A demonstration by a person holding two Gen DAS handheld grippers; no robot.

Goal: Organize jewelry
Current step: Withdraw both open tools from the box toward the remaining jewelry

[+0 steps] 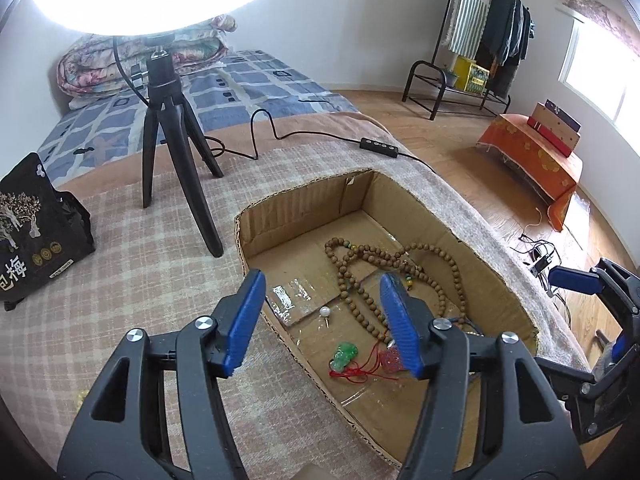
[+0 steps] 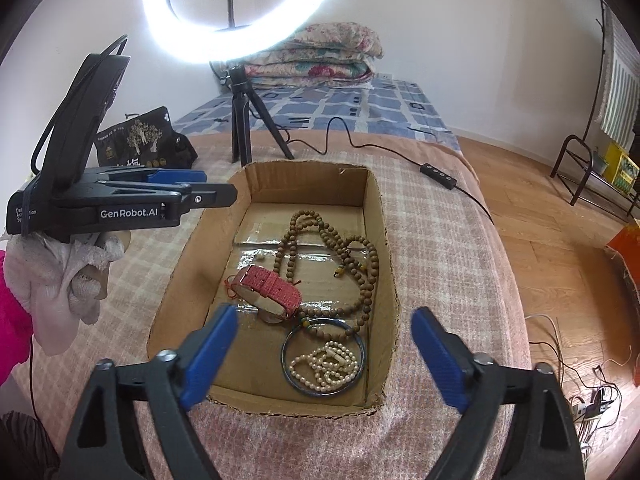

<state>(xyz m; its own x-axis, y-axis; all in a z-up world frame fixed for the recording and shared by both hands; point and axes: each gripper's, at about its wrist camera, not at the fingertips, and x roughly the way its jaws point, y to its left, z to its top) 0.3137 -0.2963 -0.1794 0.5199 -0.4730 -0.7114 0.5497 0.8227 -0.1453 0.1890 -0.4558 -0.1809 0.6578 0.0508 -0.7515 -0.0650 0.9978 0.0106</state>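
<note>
Jewelry lies loose in a shallow cardboard box (image 2: 376, 216): a long string of brown wooden beads (image 2: 360, 264) looped over itself, a red woven watch strap (image 2: 276, 288), a blue bangle (image 2: 324, 356) ringing a heap of white pearls (image 2: 328, 364), a green pendant (image 1: 344, 354) on red cord, and a single pearl pin (image 1: 324, 312).

The right gripper (image 2: 324, 356) hangs above the near end of the box with its jaws spread wide and nothing between them; the bangle and pearls sit below the gap. The left gripper (image 1: 322, 320) has its jaws parted too, empty, held over the box's left side, above the pearl pin and the green pendant, touching neither. A white-gloved hand (image 2: 76, 276) holds it.

The box rests on a pink checked blanket (image 2: 448, 240) covering a bed. Behind it stands a lit ring light (image 2: 240, 12) on a small black tripod (image 2: 244, 116), with a black printed bag (image 2: 140, 140) to the left. Farther back are folded quilts (image 2: 320, 56), then wooden flooring and a clothes rack (image 1: 480, 32).
</note>
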